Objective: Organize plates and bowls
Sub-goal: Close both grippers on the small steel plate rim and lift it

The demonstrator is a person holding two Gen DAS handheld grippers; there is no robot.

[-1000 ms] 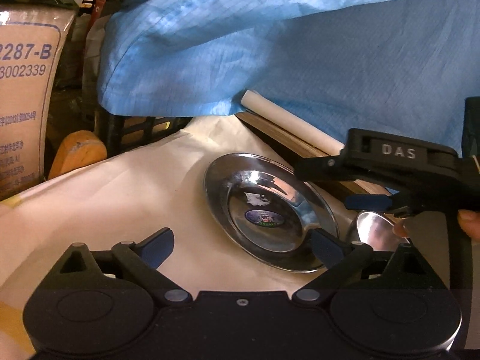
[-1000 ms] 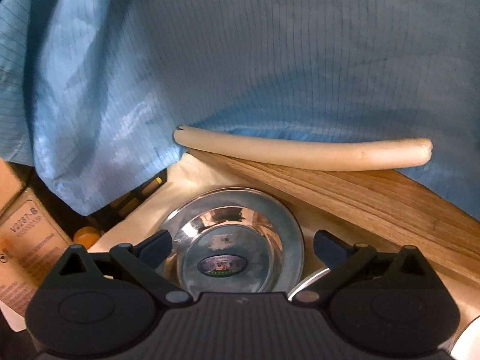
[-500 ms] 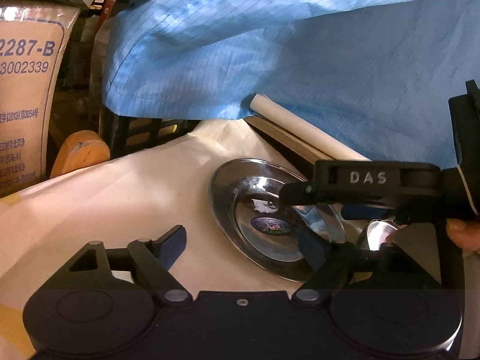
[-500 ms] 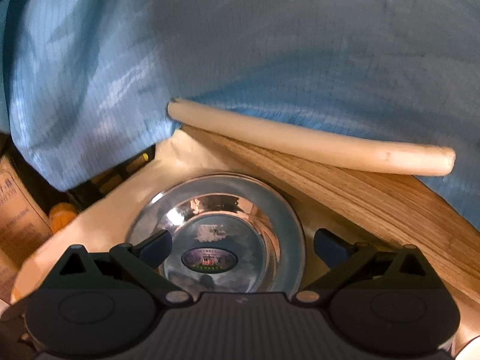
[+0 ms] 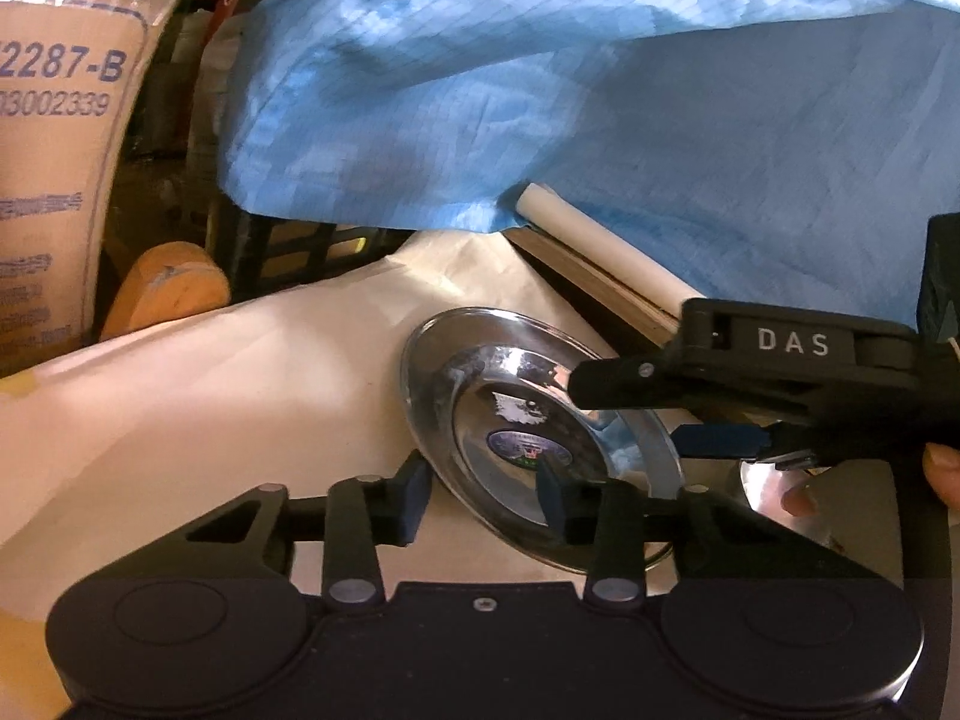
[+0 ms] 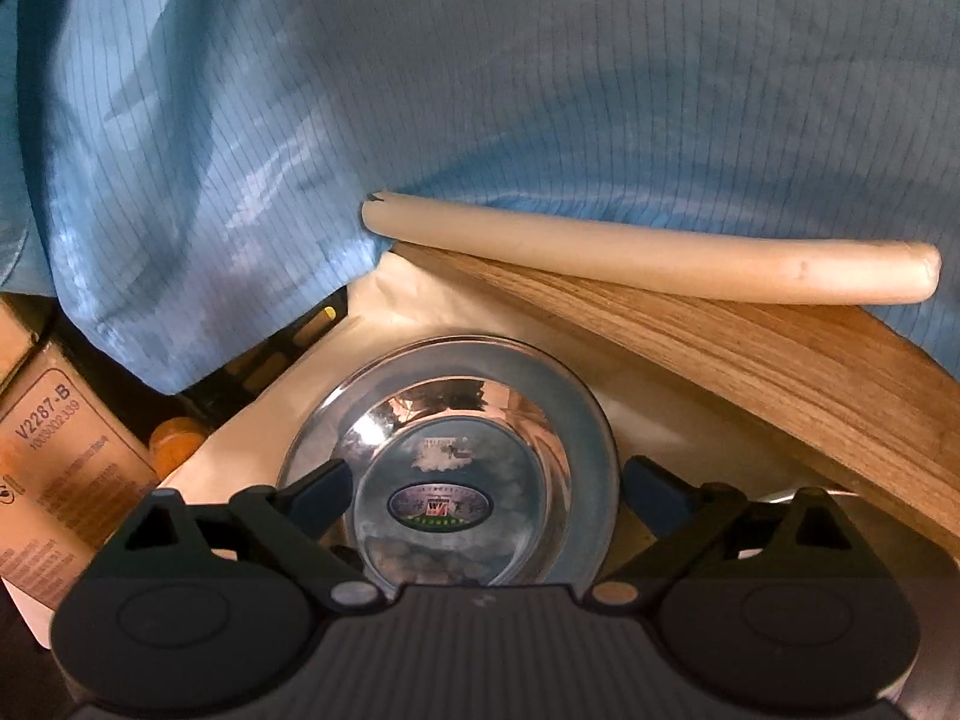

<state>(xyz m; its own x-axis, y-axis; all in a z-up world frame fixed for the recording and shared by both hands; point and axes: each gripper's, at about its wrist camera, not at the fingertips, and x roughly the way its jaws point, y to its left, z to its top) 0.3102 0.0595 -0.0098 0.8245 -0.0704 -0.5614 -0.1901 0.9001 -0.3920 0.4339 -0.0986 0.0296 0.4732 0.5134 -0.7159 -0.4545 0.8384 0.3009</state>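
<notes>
A steel plate [image 5: 528, 420] with an oval sticker lies on a cream paper-covered table [image 5: 210, 390]. My left gripper [image 5: 480, 501] is low at the plate's near left rim. Its jaws are closing with the rim between them, one pad outside the plate and one over its well, and neither pad presses on it. The right wrist view shows the same plate [image 6: 456, 438] just ahead of my right gripper [image 6: 489, 492], which is open and empty. Seen from the left wrist, the right gripper's fingers [image 5: 720, 441] hang over the plate's right edge, above a second shiny steel dish [image 5: 774, 480] that is mostly hidden.
A blue cloth [image 5: 600, 90] hangs over the back. Under it lie a white foam tube [image 6: 648, 258] and a wooden board [image 6: 780, 360]. At the left stand a cardboard box [image 5: 54, 150], an orange roll [image 5: 168, 288] and a black crate [image 5: 288, 252]. A person's fingers [image 5: 942, 468] hold the right gripper.
My left gripper's jaws have narrowed from wide apart to a small gap around the plate's rim. The right gripper has edged further over the plate, which now sits more centred in its view.
</notes>
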